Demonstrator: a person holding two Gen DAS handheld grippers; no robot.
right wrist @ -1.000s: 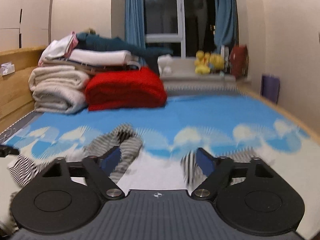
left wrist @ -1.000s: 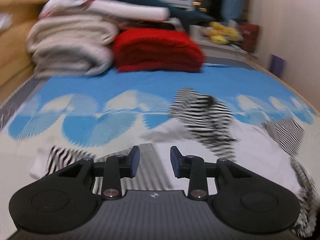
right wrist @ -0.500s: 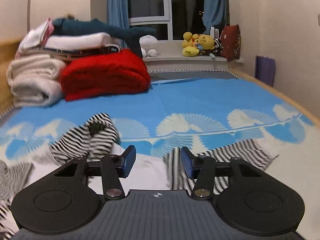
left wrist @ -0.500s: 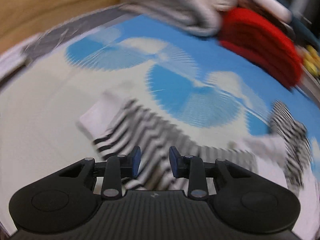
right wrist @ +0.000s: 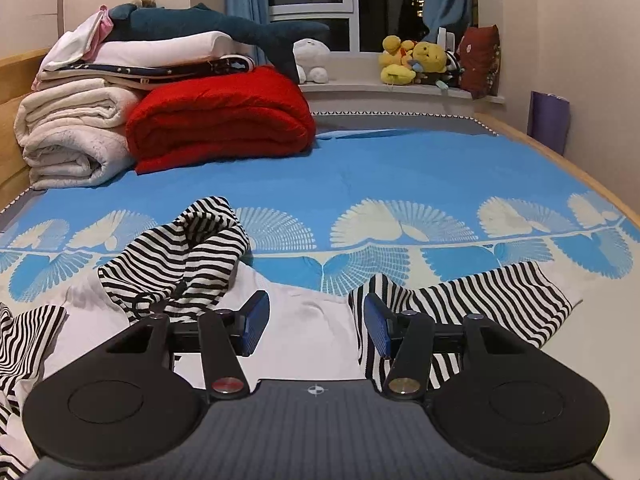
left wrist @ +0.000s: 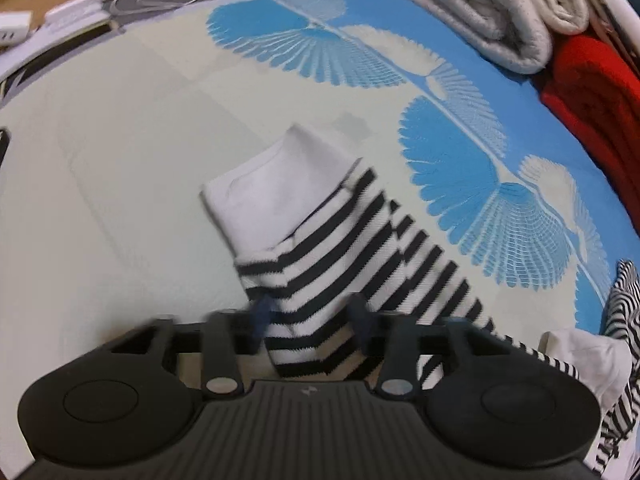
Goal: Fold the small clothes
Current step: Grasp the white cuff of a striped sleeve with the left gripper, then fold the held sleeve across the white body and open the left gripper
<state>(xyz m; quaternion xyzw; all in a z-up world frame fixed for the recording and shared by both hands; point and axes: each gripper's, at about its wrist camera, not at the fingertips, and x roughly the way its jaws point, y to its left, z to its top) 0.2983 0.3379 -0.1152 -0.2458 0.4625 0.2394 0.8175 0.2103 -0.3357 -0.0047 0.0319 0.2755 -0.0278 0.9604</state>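
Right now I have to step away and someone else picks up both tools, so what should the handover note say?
Left tool: shut on the striped sleeve, on the stripes short of its white cuff; the picture is blurred there.
Right tool: open, its jaws have just been closing part way with nothing pinched, over the top's white body, beside the other striped sleeve.
Garment: lies rumpled on the blue bedsheet, hood bunched.
Done: one sleeve gripped; no fold shows yet.
Left: fold both sleeves in, then the body.
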